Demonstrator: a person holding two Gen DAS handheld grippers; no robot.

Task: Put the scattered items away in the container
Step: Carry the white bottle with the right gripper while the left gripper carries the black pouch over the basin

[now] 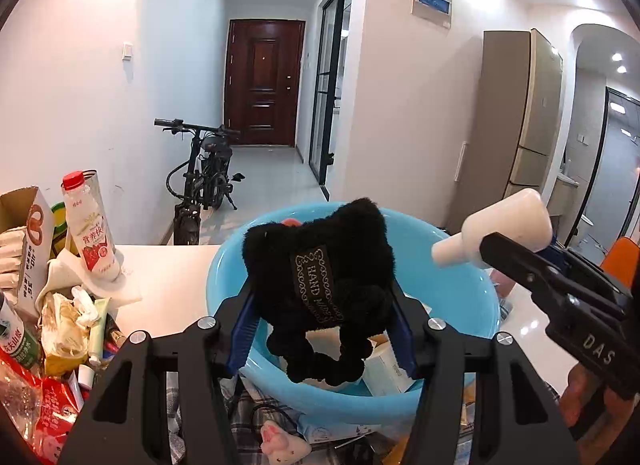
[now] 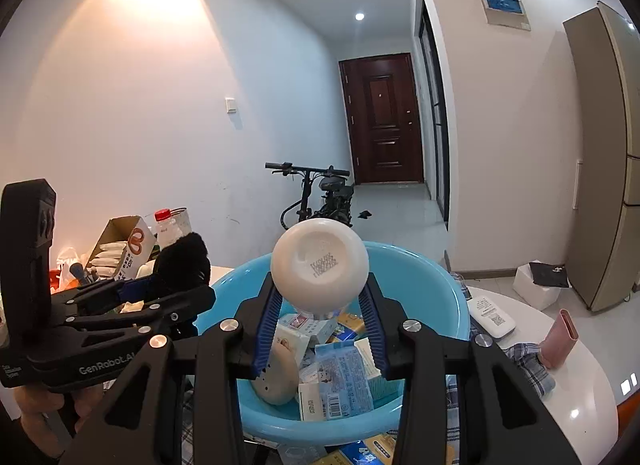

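My left gripper is shut on a black fuzzy pouch with a "HAND MADE" label, held above the blue plastic basin. A black cord hangs from the pouch into the basin. My right gripper is shut on a white bottle, its round base facing the camera, over the same basin. Several small boxes and packets and a beige oval thing lie inside the basin. In the left wrist view the white bottle and right gripper show at the right.
Clutter stands left of the basin: a red-capped bottle, an open carton, tubes and red wrappers. A white remote and a pink case lie right of it on the white table. A checked cloth lies under the basin.
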